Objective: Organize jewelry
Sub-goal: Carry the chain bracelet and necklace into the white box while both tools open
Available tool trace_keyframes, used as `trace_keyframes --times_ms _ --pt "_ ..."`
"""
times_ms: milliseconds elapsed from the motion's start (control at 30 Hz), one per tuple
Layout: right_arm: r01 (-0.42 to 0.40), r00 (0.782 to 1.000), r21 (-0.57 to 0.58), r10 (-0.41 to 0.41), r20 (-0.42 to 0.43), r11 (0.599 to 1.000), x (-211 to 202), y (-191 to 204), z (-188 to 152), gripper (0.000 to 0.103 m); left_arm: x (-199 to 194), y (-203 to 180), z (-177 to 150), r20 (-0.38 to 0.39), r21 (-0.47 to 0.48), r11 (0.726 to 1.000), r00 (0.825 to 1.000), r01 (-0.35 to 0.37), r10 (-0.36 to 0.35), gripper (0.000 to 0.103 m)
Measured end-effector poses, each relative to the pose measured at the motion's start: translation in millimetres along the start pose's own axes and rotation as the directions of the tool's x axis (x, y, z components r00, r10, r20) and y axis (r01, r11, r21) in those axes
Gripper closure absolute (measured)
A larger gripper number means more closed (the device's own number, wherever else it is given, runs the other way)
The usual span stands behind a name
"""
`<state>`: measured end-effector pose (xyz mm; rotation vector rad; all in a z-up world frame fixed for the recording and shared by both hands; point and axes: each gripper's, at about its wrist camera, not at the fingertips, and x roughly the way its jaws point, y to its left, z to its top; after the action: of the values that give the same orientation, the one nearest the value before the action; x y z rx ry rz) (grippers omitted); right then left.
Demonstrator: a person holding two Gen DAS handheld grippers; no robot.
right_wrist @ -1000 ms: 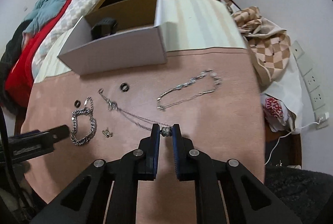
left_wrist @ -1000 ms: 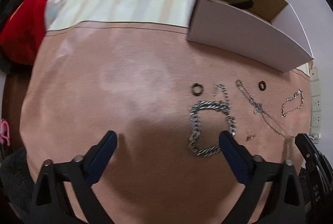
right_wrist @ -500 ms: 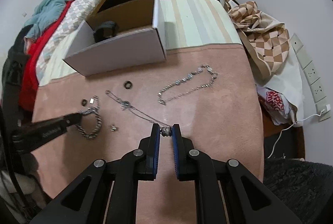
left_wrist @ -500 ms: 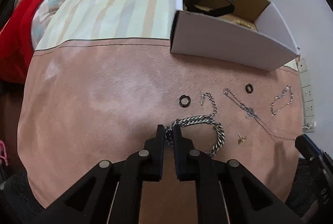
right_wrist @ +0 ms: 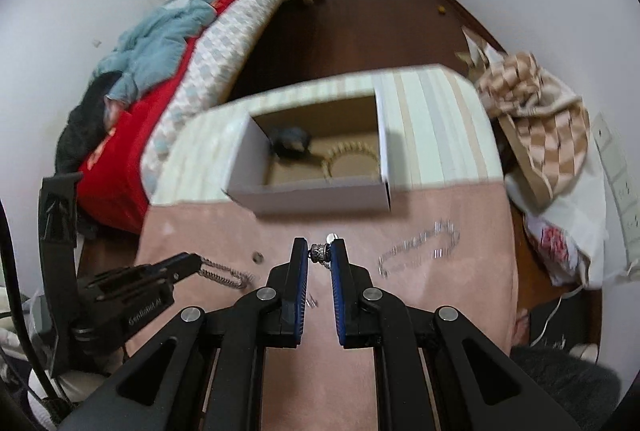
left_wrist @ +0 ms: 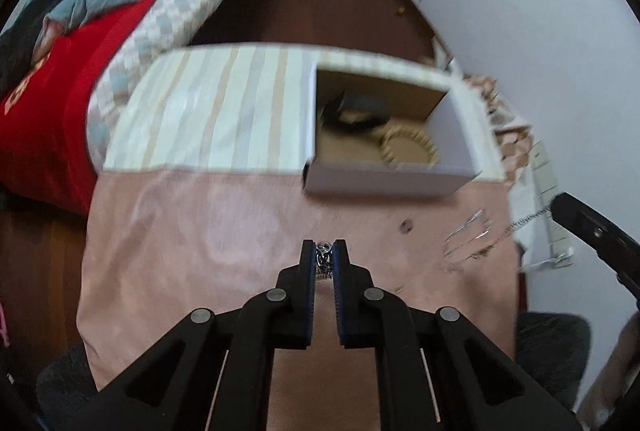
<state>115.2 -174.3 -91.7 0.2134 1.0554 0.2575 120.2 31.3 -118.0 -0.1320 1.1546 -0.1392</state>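
My left gripper (left_wrist: 325, 254) is shut on a chunky silver chain bracelet (left_wrist: 323, 263), lifted above the pink cloth (left_wrist: 192, 255); the right wrist view shows the bracelet (right_wrist: 224, 274) hanging from it. My right gripper (right_wrist: 319, 253) is shut on the bead of a thin necklace (right_wrist: 319, 252), also raised. An open white cardboard box (right_wrist: 316, 197) stands ahead, holding a black band (right_wrist: 290, 145) and a beaded bracelet (right_wrist: 352, 161). A silver link bracelet (right_wrist: 420, 245) and a dark ring (right_wrist: 258, 257) lie on the cloth.
The cloth covers a table with a striped cover (left_wrist: 216, 119) at the far end. A bed with red and teal bedding (right_wrist: 160, 71) is to the left. A checked bag (right_wrist: 532, 119) and wall sockets are at the right.
Both grippers have risen and tilted toward the box, each carrying its piece. The left gripper closed on the chain bracelet and lifted it off the cloth. The view is blurred by motion.
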Motion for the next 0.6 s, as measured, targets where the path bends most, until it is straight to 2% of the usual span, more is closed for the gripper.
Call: trace_keyframes --times_ms 200,367,433,600 --pt "-0.038 0.996 -0.027 0.04 0.079 0.999 -36.6 9.2 49.4 0.091 -32.5 -13.7 48.4 0.087 0.023 0.997 0.994 0.069 -0.07 0.098" --pt "-0.034 0.99 -0.063 0.042 0.131 0.997 -47.3 17.3 92.7 0.091 -40.4 -27.2 84.7 0.136 0.052 0.995 0.987 0.082 -0.088 0.098" --pt "-0.032 0.991 -0.071 0.041 0.131 0.997 -41.8 17.9 111.8 0.091 -34.5 -30.2 96.9 0.147 0.064 0.996 0.987 0.063 -0.072 0.098" --pt "-0.011 0.997 -0.076 0.017 0.079 0.997 -1.4 17.2 143.4 0.091 9.1 -26.9 118.2 0.089 0.055 0.998 0.995 0.044 -0.048 0.097"
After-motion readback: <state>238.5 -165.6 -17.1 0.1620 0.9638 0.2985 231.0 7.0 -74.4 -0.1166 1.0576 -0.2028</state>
